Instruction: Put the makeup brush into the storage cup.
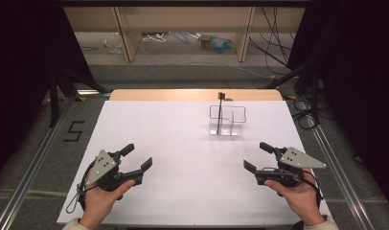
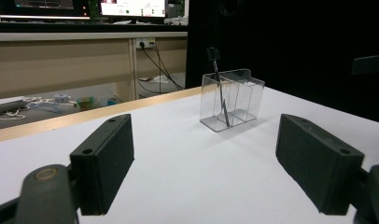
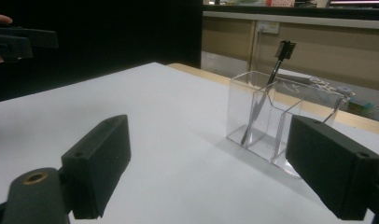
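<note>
White desk [image 1: 183, 158] with a pale wood edge; clear organizer [image 1: 227, 120] at one o'clock, holding a black brush [image 1: 220, 112]; black grippers with grey plates.

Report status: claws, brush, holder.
Left claw open, empty. Right claw open, empty. Brush leaning in clear holder, untouched. Nothing between.

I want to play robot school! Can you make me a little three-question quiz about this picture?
1. True or false: the black brush stands inside the clear box.
2. Which claw is holding something? A) left claw B) right claw C) neither
3. Fill in: the clear box stands on the white ____.

Key: 1 true; 2 C, both are open and hold nothing; 3 table.
</note>
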Action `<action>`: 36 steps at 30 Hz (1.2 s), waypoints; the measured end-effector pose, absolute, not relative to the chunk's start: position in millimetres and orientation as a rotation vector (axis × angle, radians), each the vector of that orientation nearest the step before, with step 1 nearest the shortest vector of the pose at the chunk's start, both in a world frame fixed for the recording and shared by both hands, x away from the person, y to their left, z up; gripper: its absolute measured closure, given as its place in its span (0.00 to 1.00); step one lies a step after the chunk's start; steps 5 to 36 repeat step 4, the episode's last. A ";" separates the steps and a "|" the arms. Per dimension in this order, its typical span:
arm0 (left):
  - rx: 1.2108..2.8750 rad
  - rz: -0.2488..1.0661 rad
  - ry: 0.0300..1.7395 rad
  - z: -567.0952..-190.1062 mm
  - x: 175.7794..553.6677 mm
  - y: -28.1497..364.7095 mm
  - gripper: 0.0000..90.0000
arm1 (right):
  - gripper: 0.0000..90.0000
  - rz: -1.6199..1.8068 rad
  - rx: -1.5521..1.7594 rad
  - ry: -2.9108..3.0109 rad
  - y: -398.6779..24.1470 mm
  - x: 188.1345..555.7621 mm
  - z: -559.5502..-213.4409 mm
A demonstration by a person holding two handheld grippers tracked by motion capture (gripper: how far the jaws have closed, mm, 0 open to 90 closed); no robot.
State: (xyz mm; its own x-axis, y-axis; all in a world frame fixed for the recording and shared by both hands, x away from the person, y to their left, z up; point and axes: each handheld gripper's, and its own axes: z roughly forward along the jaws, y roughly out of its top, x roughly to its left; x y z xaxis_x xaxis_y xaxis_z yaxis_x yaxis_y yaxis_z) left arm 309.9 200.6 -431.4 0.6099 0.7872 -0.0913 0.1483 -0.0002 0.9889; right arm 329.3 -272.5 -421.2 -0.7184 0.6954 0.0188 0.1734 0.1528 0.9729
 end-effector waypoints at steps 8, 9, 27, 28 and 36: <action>1.523 0.603 0.819 -432.0 310.1 199.7 0.21 | 0.17 1.599 0.822 2.016 -271.8 330.9 -422.7; 1.523 0.603 0.819 -432.0 310.1 199.7 0.21 | 0.17 1.599 0.822 2.016 -271.8 330.9 -422.7; 1.523 0.603 0.819 -432.0 310.1 199.7 0.21 | 0.17 1.599 0.822 2.016 -271.8 330.9 -422.7; 1.523 0.603 0.819 -432.0 310.1 199.7 0.21 | 0.17 1.599 0.822 2.016 -271.8 330.9 -422.7; 1.523 0.603 0.819 -432.0 310.1 199.7 0.21 | 0.17 1.599 0.822 2.016 -271.8 330.9 -422.7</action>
